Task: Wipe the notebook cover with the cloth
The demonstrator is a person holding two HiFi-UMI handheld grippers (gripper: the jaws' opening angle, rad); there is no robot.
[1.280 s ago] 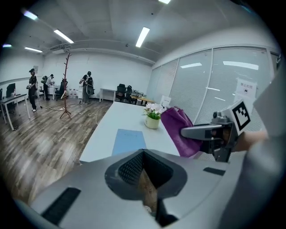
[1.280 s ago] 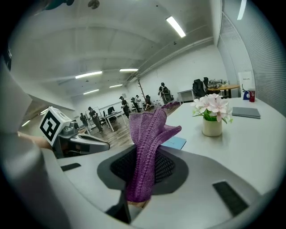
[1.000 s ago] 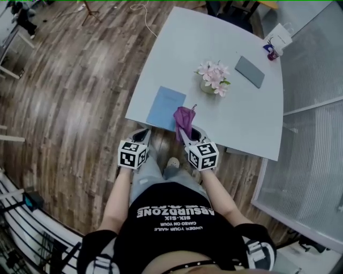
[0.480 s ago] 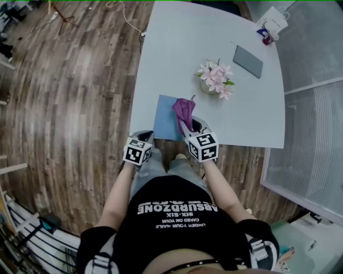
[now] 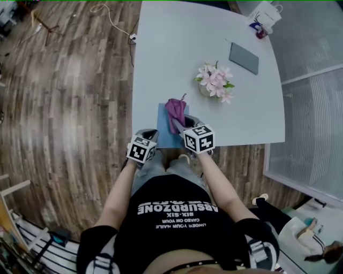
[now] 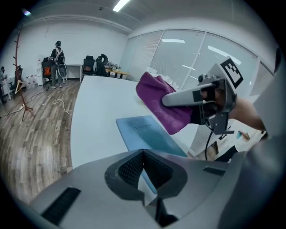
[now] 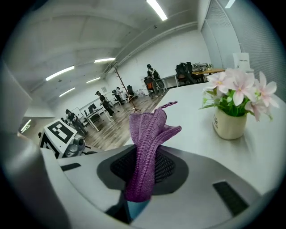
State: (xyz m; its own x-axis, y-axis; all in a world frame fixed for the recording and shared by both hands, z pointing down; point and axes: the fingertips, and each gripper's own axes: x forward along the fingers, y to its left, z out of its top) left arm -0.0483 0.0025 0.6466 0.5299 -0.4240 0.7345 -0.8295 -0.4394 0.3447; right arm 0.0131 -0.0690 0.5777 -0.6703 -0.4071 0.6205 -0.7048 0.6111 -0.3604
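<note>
A light blue notebook (image 5: 164,127) lies flat at the near edge of the white table (image 5: 177,48). My right gripper (image 5: 180,123) is shut on a purple knitted cloth (image 5: 176,109), which stands bunched above the notebook's right part. In the right gripper view the cloth (image 7: 146,143) rises from between the jaws, with a sliver of blue beneath. My left gripper (image 5: 148,134) hovers at the notebook's near left corner, jaws together and empty. The left gripper view looks along the notebook (image 6: 142,131), with the cloth (image 6: 161,105) above it.
A pot of pink flowers (image 5: 215,82) stands mid-table behind the cloth. A dark grey flat case (image 5: 244,58) and a white paper bag (image 5: 266,12) are at the far right. Wooden floor with a cable (image 5: 110,18) lies left; a glass partition (image 5: 311,107) runs right.
Both grippers have come closer to the table edge. The right one has carried the cloth from the notebook's right edge to over its cover. The left one now sits by its near corner.
</note>
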